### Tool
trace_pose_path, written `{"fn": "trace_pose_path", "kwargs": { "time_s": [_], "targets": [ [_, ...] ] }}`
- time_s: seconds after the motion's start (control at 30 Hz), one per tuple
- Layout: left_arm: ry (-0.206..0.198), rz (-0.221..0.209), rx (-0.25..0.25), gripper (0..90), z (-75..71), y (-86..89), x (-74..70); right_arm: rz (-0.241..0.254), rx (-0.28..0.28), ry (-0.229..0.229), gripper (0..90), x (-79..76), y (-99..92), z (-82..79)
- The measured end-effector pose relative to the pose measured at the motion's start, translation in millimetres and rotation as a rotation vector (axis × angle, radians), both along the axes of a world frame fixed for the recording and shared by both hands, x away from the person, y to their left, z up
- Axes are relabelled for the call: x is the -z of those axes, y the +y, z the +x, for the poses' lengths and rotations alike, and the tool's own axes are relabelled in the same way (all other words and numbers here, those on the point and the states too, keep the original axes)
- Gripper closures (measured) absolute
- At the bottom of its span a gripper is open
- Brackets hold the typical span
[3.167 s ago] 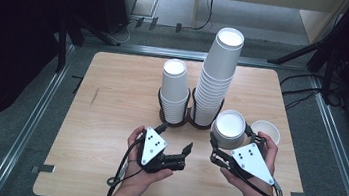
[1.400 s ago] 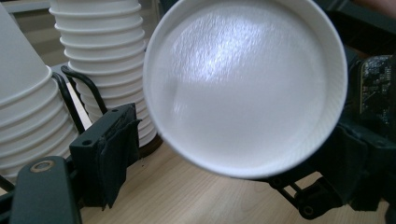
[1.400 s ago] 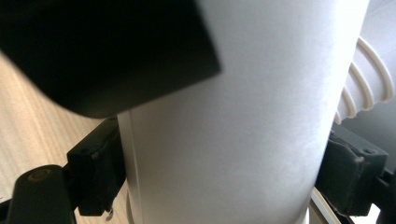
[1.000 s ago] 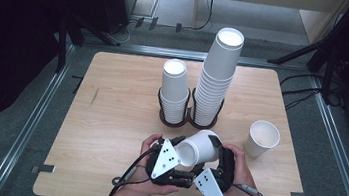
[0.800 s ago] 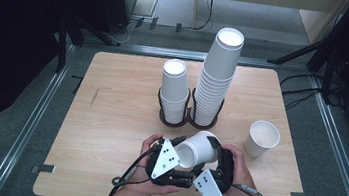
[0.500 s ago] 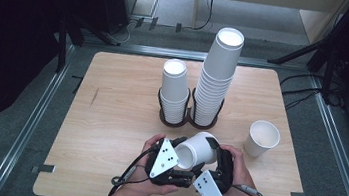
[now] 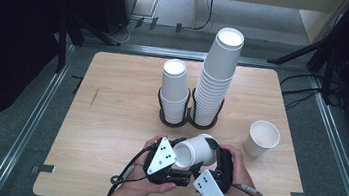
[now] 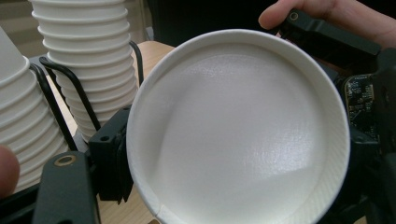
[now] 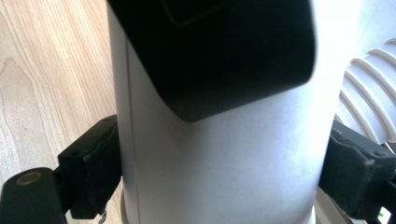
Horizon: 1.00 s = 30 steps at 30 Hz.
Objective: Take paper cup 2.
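Above wooden table (image 7: 109, 120), cup (image 7: 197, 151) lies sideways between both grippers' fingers (image 9: 95, 165).

A: How is the high view lit?

B: Evenly from above. The table (image 7: 109, 120) is bright; the surroundings from 7 to 11 o'clock fall into near black. Shadows under the cup stacks (image 7: 199, 81) are short and soft.

A: And the gripper views?

B: The left gripper view shows soft glare inside the held cup (image 8: 238, 135), brightest toward 4 o'clock. The right gripper view is blurred at close range, with a dark unfocused mass at 12 o'clock.
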<state>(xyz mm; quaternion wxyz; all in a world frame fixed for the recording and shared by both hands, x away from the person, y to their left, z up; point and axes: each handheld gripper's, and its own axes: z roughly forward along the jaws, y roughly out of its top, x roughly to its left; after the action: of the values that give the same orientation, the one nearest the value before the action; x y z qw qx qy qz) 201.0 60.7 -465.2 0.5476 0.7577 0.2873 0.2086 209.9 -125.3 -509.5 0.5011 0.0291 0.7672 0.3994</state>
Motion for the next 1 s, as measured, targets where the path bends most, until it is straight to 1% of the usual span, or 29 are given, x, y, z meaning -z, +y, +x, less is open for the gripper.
{"fn": "trace_pose_path", "kwargs": {
  "time_s": [0.03,0.13,0.17,0.23,0.33,0.4,0.5,0.63,0.77,0.8,0.87,1.0],
  "targets": [
    [-0.001,0.001,0.003,21.0,-0.1,0.1,0.1,0.000,-0.001,0.001,10.2,0.0,0.0,0.2],
    [-0.011,0.011,0.006,21.4,-0.5,0.0,0.5,0.004,0.012,0.006,2.7,-0.5,0.0,1.5],
    [-0.011,0.008,0.008,21.5,-0.3,0.0,0.7,0.009,0.015,0.016,2.4,-0.6,-0.3,1.7],
    [-0.014,0.000,0.016,21.6,0.3,0.8,0.8,0.016,0.021,0.019,1.9,-1.5,-1.3,2.2],
    [-0.016,-0.008,0.014,21.7,0.9,1.9,0.6,0.024,0.024,0.020,1.8,-2.9,-2.3,2.6],
    [-0.027,-0.012,0.005,21.7,1.2,3.3,0.7,0.029,0.024,0.019,1.8,-3.5,-2.5,2.5],
    [-0.022,-0.047,-0.001,21.6,2.7,7.7,0.4,0.032,0.025,0.015,1.9,-4.8,-2.8,2.3],
    [-0.023,-0.085,-0.032,21.7,4.8,12.8,-0.4,0.042,0.031,0.009,1.8,-7.4,-3.7,1.3],
    [-0.036,-0.114,-0.029,21.7,6.9,16.0,0.3,0.055,0.027,-0.001,1.8,-12.3,-4.6,-1.0],
    [-0.045,-0.112,-0.035,21.6,6.9,16.1,0.6,0.057,0.027,-0.006,1.8,-14.4,-5.1,-1.7],
    [-0.060,-0.101,-0.070,21.7,7.9,17.0,0.6,0.063,0.027,-0.012,1.9,-17.6,-5.6,-3.0],
    [-0.066,-0.121,-0.109,21.7,10.7,20.5,1.7,0.080,0.047,-0.015,1.9,-23.1,-6.1,-4.8]
  ]
}}
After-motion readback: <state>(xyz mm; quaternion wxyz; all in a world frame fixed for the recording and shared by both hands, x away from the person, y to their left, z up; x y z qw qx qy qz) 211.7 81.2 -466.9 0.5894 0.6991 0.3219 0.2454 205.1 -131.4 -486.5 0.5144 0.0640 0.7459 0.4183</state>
